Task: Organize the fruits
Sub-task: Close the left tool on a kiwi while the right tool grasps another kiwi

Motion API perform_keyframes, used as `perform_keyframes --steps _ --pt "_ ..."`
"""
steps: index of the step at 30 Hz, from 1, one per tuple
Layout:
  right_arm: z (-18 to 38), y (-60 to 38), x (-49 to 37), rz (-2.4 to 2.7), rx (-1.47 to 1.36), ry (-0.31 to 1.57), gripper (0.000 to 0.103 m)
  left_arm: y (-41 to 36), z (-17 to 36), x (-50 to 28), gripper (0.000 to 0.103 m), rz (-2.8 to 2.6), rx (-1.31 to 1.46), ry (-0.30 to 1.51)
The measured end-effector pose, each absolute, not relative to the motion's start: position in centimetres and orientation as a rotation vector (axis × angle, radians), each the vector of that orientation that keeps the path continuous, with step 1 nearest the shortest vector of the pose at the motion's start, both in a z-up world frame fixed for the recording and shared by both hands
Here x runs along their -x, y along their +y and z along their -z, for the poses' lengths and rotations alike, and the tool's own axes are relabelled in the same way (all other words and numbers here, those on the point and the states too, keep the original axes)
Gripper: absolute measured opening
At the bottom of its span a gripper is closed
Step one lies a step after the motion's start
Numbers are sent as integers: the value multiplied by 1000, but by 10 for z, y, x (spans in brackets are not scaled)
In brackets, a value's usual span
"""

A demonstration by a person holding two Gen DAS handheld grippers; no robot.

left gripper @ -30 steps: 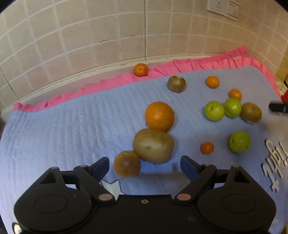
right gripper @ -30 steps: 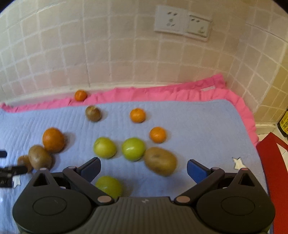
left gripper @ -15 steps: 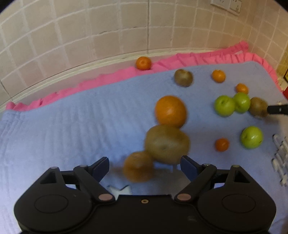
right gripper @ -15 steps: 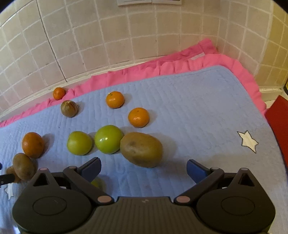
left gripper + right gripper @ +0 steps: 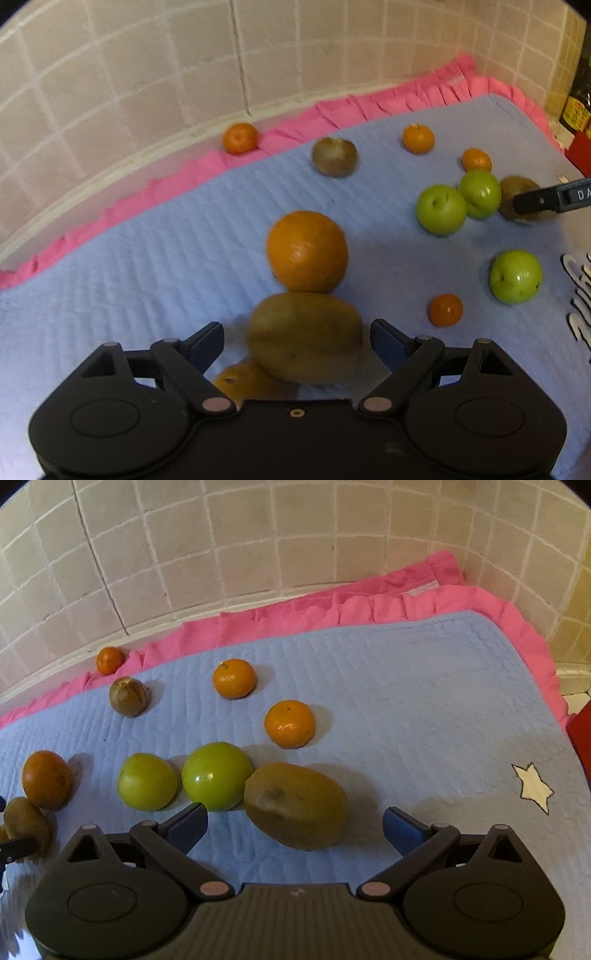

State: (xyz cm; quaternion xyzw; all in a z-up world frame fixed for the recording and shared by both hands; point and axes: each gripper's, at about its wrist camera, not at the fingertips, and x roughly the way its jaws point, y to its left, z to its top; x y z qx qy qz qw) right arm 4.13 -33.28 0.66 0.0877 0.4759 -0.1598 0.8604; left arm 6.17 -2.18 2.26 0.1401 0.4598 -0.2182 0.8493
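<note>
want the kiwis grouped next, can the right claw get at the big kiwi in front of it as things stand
Probably yes. The right claw is open with the big kiwi lying between its fingers; the green apple touches the kiwi's left side and may crowd the left finger.

The quilted mat (image 5: 406, 701) is pale periwinkle blue, stitched in wavy rows, with a bright pink ruffled border (image 5: 424, 602); a white star (image 5: 533, 787) outlined in black sits on it, and white lettering (image 5: 580, 295) shows at the left view's edge; the wall tiles (image 5: 258, 535) are beige with pale grout; the apples (image 5: 216, 775) are glossy yellow-green; the kiwis (image 5: 295, 805) are dull olive-brown; the mandarins (image 5: 290, 723) and the large orange (image 5: 307, 251) are vivid orange; both grippers' bodies are matte black, their finger pads (image 5: 402, 829) dark blue.
</note>
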Motion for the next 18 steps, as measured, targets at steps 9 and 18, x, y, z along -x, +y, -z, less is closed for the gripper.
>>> perform_keyframes --steps 9,18 --pt "9 -335 -54 338 -191 1020 89 -35 -9 -66 81 425 -327 970" --pt "10 -345 -48 313 -271 947 69 -36 -15 -56 80 392 -318 943"
